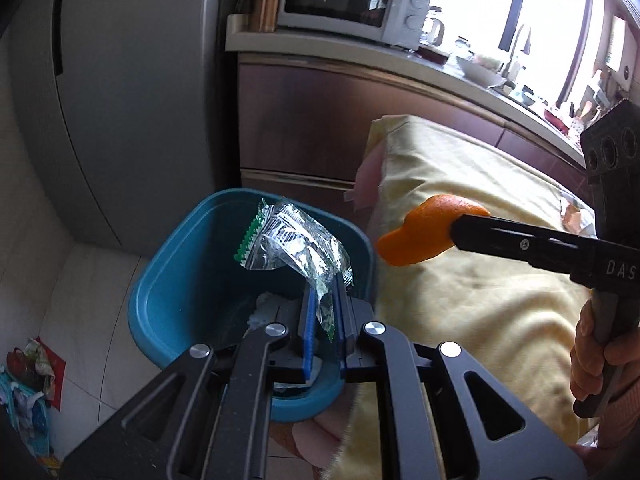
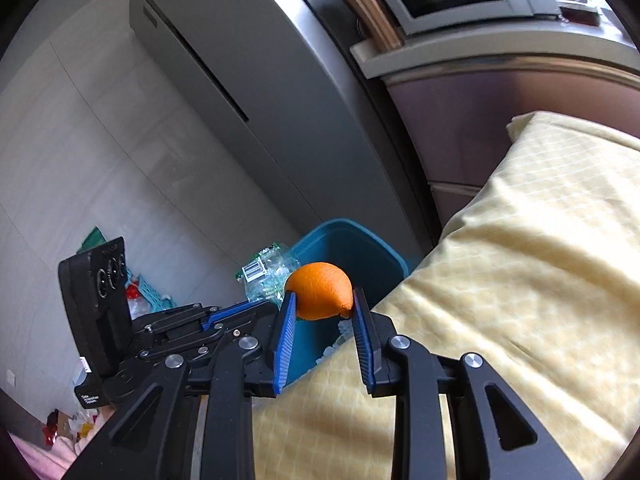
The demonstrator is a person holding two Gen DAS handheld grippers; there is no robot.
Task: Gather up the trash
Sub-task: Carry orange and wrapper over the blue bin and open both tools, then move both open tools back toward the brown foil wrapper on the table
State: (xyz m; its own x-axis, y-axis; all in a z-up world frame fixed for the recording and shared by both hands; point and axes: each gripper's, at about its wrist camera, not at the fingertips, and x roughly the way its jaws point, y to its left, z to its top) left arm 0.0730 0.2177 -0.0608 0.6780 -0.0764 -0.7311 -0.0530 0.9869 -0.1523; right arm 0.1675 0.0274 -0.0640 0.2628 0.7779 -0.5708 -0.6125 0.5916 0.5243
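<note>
A blue trash bin point(image 1: 176, 280) stands on the floor beside the table; it also shows in the right wrist view point(image 2: 360, 252). My left gripper point(image 1: 324, 284) is shut on a clear plastic wrapper point(image 1: 292, 240) with a green edge and holds it above the bin's opening. The wrapper also shows in the right wrist view point(image 2: 268, 276). My right gripper point(image 2: 324, 304) is shut on a piece of orange peel point(image 2: 320, 294) and holds it at the table's edge, next to the bin. The peel point(image 1: 424, 232) and the right gripper point(image 1: 452, 232) show in the left wrist view.
A yellow cloth point(image 1: 480, 272) covers the table on the right. A grey fridge point(image 1: 132, 100) and a brown cabinet point(image 1: 304, 120) with a microwave point(image 1: 344, 0) stand behind the bin. Litter point(image 1: 32, 376) lies on the floor at the left.
</note>
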